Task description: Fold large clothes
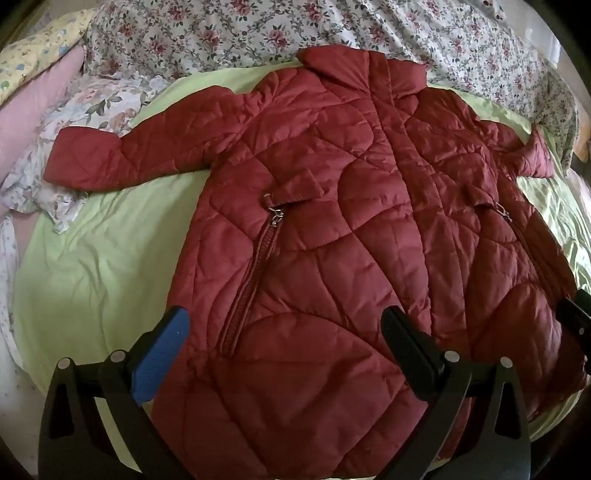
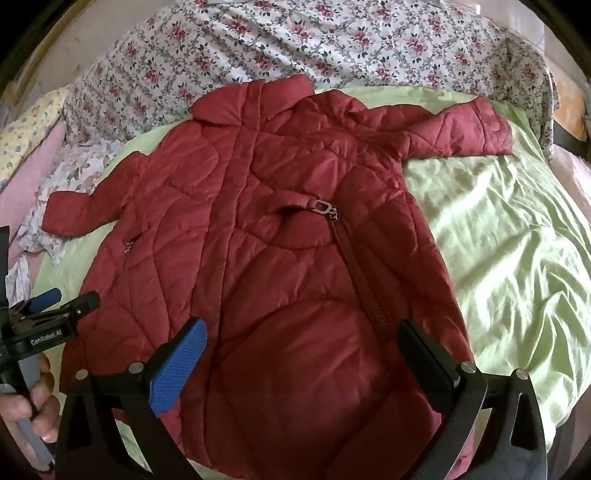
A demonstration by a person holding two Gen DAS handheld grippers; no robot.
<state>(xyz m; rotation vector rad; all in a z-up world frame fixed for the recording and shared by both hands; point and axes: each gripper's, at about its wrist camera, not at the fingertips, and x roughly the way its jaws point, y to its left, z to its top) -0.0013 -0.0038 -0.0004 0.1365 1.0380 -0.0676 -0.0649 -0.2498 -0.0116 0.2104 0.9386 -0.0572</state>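
Note:
A dark red quilted jacket (image 1: 332, 206) lies front up and spread flat on a light green sheet (image 1: 99, 273), collar toward the far side and both sleeves stretched out sideways. In the right wrist view the same jacket (image 2: 266, 236) fills the middle. My left gripper (image 1: 284, 321) hovers open above the jacket's near left part, by the left pocket zip (image 1: 255, 273), with nothing between its fingers. My right gripper (image 2: 301, 334) stands open above the near right part, close to the right pocket zip (image 2: 354, 266). The left gripper (image 2: 62, 301) also shows at the left edge of the right wrist view.
A floral quilt (image 1: 258, 33) is bunched along the far side of the bed. A pale flowered pillow (image 1: 74, 122) and pink bedding (image 1: 22, 122) lie at the far left, under the left sleeve's cuff. Bare green sheet (image 2: 498, 236) spreads to the right of the jacket. A hand (image 2: 29, 402) holds the left gripper's handle.

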